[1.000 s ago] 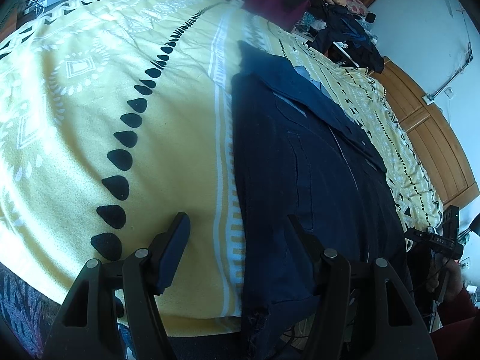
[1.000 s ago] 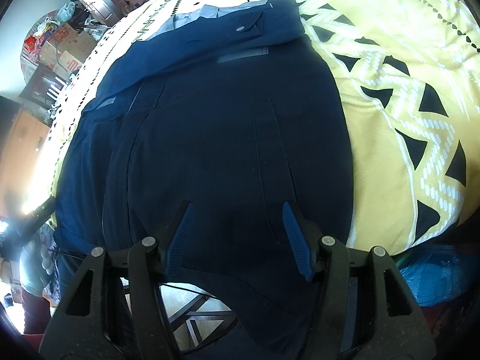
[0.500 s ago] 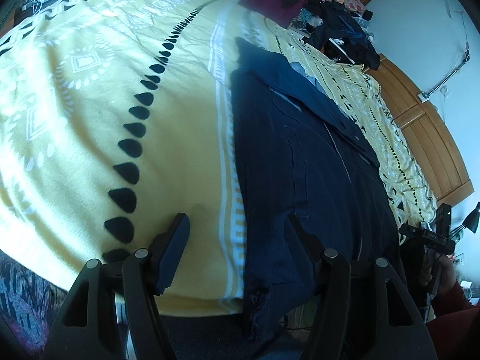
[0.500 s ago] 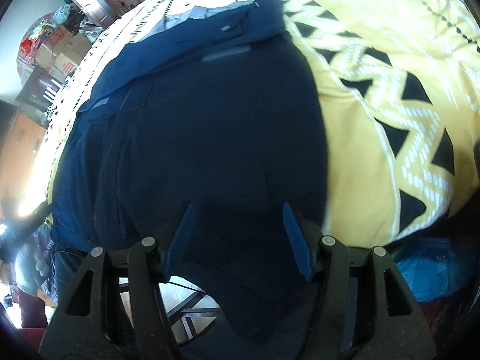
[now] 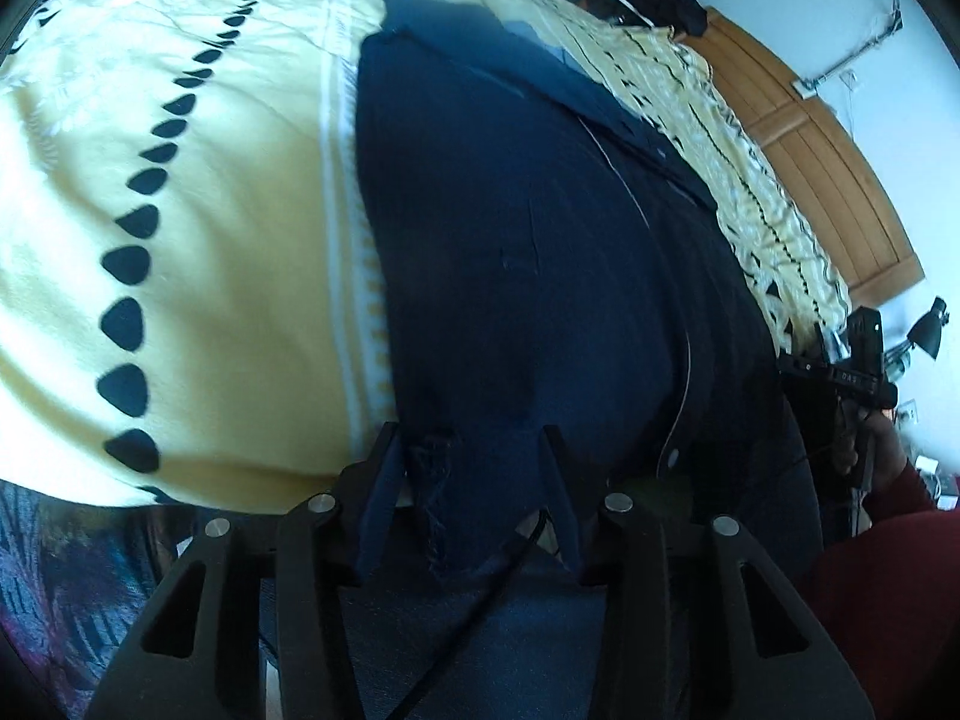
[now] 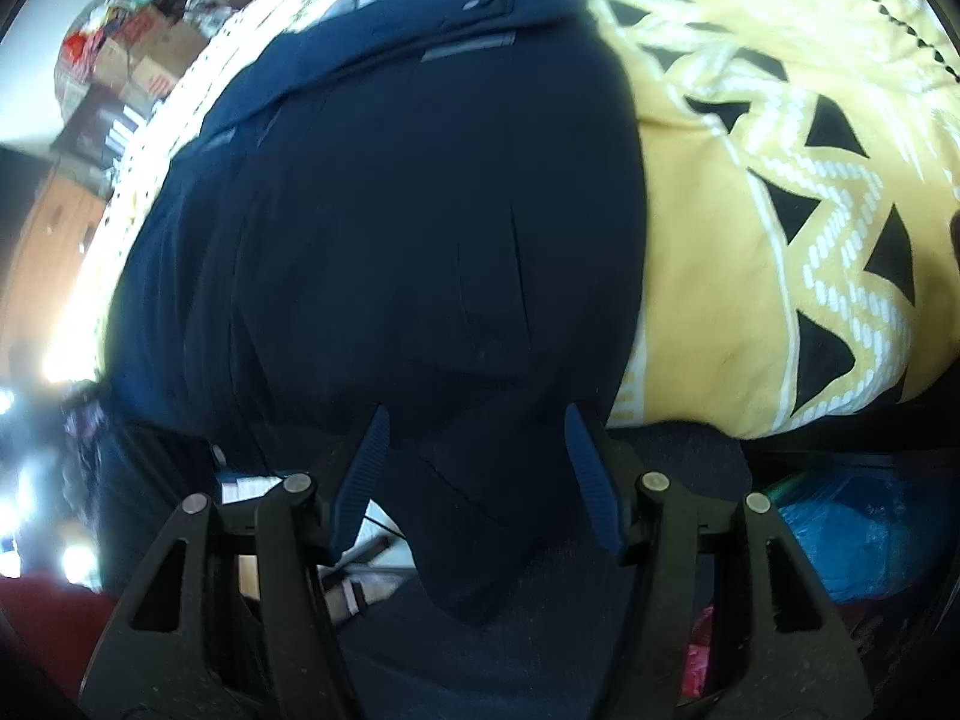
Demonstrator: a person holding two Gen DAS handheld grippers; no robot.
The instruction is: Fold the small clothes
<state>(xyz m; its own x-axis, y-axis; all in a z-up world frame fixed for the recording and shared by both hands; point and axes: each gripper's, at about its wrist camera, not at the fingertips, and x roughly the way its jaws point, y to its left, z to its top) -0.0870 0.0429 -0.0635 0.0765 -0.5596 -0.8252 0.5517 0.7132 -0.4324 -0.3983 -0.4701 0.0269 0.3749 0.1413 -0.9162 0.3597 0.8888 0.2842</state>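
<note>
Navy garment (image 5: pixel 540 252) lies flat on the yellow bedspread (image 5: pixel 228 228); left gripper (image 5: pixel 468 492) and right gripper (image 6: pixel 477 474) both gape apart astride its near hem.

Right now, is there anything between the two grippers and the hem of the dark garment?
Nothing visible is in the way. The navy garment lies flat on the yellow bedspread, and its hanging hem already sits between the open fingers of the left gripper and the right gripper.

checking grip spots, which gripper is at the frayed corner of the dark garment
The left gripper: the navy garment shows a ragged, torn edge between its fingers. The right gripper straddles a smooth hem.
</note>
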